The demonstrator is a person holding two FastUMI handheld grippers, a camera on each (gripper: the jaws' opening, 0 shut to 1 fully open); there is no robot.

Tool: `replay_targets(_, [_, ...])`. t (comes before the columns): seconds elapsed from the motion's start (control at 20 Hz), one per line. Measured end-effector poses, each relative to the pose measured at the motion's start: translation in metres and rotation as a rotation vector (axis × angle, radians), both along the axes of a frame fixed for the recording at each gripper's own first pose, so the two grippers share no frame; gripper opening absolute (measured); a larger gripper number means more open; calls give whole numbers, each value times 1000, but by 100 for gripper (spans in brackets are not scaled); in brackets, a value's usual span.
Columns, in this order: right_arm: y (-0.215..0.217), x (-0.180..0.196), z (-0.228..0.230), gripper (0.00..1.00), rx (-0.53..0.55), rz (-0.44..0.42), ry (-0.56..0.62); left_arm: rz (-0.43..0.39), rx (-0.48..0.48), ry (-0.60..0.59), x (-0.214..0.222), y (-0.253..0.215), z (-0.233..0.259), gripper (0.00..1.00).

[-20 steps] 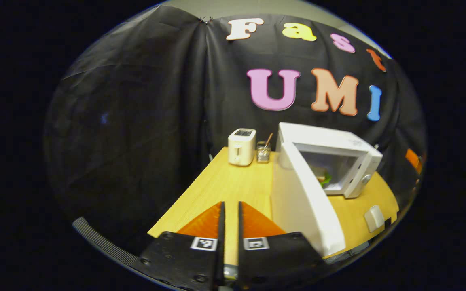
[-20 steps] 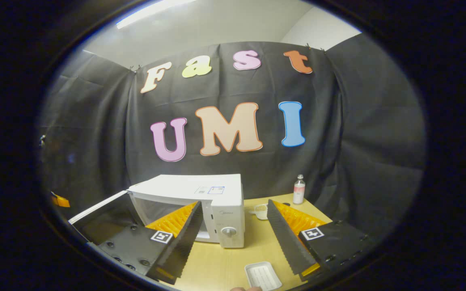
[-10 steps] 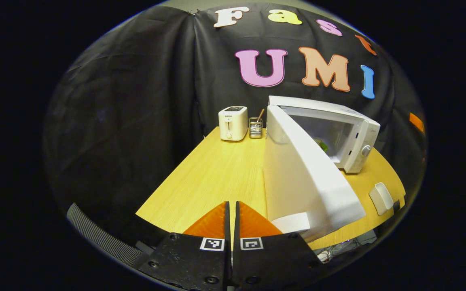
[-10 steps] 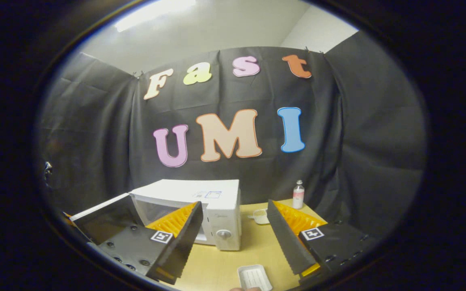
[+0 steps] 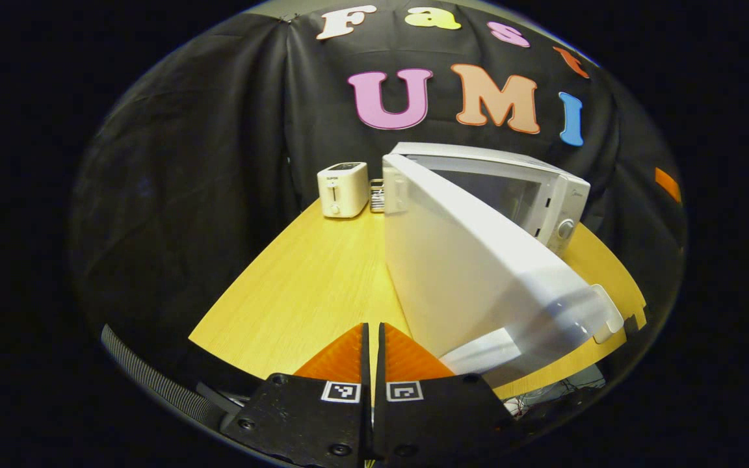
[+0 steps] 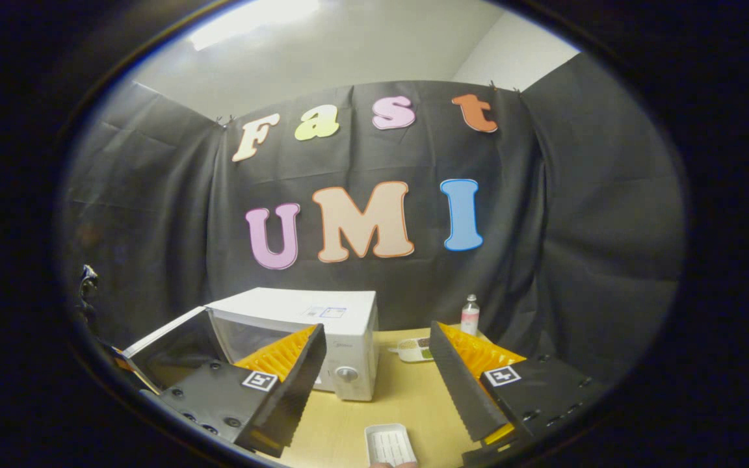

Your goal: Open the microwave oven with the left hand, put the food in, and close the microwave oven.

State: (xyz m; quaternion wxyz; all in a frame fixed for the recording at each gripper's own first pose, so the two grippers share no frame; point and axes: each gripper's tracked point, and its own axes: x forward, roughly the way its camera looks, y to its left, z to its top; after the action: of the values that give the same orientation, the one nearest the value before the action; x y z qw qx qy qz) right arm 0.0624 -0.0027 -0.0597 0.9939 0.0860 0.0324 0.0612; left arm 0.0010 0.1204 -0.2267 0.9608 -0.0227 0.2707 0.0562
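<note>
Door (image 5: 472, 273) of the microwave (image 5: 517, 188) stands half open; the left gripper (image 5: 371, 338), fingers pressed together, should push its outer face evenly until it latches.

Microwave (image 5: 543, 188) cavity behind door (image 5: 465, 273)
</note>
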Motion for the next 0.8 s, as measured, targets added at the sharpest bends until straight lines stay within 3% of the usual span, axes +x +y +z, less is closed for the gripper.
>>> replay_targets(0.8, [-27,-7,-7,92,-36,8,24,-276,47,-77,86,-137,21,0])
